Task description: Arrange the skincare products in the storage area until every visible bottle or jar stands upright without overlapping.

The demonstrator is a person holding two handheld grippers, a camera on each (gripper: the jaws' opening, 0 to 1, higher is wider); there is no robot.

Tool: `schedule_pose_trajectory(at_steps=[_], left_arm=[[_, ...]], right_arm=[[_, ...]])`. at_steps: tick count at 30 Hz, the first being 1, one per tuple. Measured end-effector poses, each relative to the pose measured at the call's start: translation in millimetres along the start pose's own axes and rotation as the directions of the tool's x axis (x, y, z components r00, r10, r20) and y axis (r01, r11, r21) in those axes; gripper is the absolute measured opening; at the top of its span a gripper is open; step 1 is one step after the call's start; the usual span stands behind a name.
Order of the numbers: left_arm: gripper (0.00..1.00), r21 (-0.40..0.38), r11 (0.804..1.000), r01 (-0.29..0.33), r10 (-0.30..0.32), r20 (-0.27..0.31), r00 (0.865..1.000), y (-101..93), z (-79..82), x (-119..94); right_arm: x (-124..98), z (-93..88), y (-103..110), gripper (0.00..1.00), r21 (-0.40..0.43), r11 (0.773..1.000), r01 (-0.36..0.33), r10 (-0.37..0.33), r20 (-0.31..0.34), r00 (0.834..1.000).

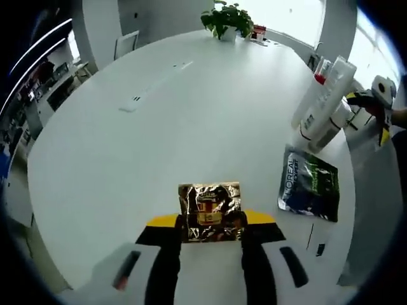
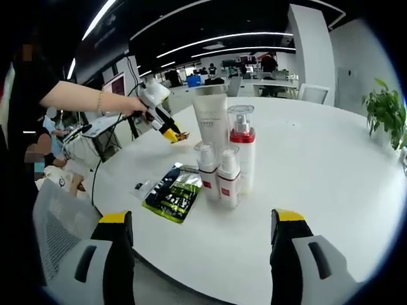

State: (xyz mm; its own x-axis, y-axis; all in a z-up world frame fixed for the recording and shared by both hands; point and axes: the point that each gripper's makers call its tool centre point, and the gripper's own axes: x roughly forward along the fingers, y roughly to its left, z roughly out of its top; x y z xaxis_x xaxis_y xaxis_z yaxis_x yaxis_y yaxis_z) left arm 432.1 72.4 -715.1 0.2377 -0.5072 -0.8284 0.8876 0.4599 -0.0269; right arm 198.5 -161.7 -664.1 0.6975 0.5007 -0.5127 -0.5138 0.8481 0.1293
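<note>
Left gripper view shows the left tool (image 1: 212,234) closed on a gold foil sachet (image 1: 210,211), held above the white table (image 1: 159,127). The right tool (image 2: 200,244) is wide open and holds nothing. A tube (image 2: 210,117), a pump bottle (image 2: 242,149) and two small bottles (image 2: 218,175) stand upright, close together, near the table edge, with a dark packet (image 2: 172,194) lying flat just beside them. The sachet probably belongs with this group. It should be lowered onto bare table near the bottles without touching them, kept level, and released only once it rests flat and overlaps nothing.
</note>
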Motion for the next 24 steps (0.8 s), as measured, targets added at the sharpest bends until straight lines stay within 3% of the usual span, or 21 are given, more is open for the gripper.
schedule_pose_trajectory(at_steps=[9,16,24], left_arm=[[0.37,-0.053,0.998,-0.041,0.046,0.081,0.996,-21.8,7.4,-28.4],[0.37,-0.07,0.994,-0.084,0.095,0.166,0.982,-40.0,19.6,-55.1],[0.37,-0.084,0.99,-0.111,0.127,0.207,0.97,-60.0,21.5,-73.3]], right_arm=[[0.3,2.7,5.0,0.88,-0.015,1.0,-0.025,0.025,0.018,1.0],[-1.2,8.0,10.2,0.88,-0.008,0.999,-0.054,0.054,0.052,0.997],[-1.7,12.3,19.0,0.84,-0.03,0.996,-0.087,0.089,0.07,0.994]])
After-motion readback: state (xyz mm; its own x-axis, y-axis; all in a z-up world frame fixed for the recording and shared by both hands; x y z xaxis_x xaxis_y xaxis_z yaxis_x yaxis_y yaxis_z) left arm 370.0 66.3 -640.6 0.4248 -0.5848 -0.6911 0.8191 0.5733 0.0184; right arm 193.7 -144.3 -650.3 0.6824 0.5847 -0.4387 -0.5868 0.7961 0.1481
